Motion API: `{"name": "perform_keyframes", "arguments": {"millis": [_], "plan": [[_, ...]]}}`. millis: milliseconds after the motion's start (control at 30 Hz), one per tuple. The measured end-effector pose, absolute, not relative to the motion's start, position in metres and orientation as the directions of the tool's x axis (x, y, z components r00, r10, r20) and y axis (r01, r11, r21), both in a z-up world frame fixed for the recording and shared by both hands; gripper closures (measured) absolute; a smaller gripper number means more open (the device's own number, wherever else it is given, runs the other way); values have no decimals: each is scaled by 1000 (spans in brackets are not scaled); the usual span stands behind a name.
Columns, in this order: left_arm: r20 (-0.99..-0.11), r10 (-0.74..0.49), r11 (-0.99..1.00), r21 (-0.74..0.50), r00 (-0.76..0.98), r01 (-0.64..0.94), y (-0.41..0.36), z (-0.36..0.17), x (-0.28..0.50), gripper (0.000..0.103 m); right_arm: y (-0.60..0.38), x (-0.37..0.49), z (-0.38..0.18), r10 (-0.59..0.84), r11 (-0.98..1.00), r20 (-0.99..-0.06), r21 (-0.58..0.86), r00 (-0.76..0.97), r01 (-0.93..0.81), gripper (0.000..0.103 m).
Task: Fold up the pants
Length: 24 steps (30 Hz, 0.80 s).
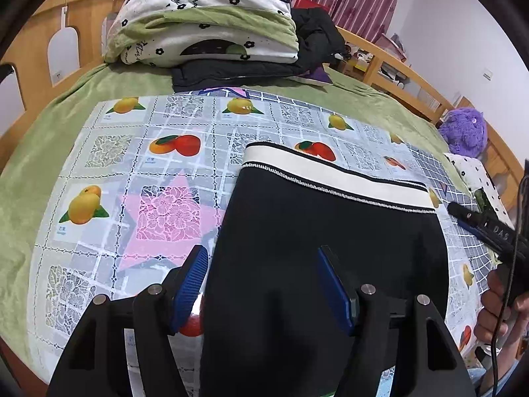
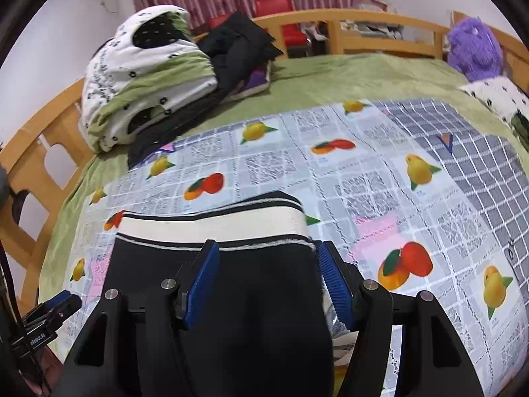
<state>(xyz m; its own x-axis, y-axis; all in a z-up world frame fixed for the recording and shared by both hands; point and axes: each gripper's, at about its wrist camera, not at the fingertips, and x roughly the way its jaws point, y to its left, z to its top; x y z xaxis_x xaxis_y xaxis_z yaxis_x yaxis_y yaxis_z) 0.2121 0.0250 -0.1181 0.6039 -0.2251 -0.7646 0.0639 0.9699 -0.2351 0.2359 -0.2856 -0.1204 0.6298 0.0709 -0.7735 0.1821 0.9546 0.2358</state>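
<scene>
Black pants (image 1: 324,231) with a white waistband (image 1: 330,173) lie flat on a fruit-print cloth (image 1: 132,165) spread over the bed. My left gripper (image 1: 261,249) hovers open over the pants' left edge: one blue pad is off the fabric, the other above it. In the right wrist view the same pants (image 2: 258,281) show their waistband (image 2: 211,226) just ahead. My right gripper (image 2: 268,244) stands open across the pants' right edge, gripping nothing. The right gripper (image 1: 479,225) and the hand holding it also appear at the right of the left wrist view.
A folded green and white quilt (image 1: 205,26) on a black jacket (image 1: 231,72) sits at the far side of the green bed. A purple plush toy (image 2: 476,49) rests at the far right. Wooden bed rails (image 2: 363,29) run around the bed.
</scene>
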Motion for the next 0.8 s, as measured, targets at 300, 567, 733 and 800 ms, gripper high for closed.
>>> {"name": "perform_keyframes", "arguments": {"millis": [300,567,733,800], "plan": [[-792,-233,967,-251,564,47,33,-125,222,38,-283,274,-180,61,974,-862,162,503,159,62],[-785,-238,967,-243,572,70,33,-119,222,38,-307,289,-182,212,935,-842,322,495,148,61],[-791,-198,979,-186,579,81,25,-119,223,38,-313,279,-152,294,898,-734,432,612,86,88],[-790,-203,978,-193,578,80,25,-119,224,38,-309,281,-151,248,926,-745,371,619,75,88]]}}
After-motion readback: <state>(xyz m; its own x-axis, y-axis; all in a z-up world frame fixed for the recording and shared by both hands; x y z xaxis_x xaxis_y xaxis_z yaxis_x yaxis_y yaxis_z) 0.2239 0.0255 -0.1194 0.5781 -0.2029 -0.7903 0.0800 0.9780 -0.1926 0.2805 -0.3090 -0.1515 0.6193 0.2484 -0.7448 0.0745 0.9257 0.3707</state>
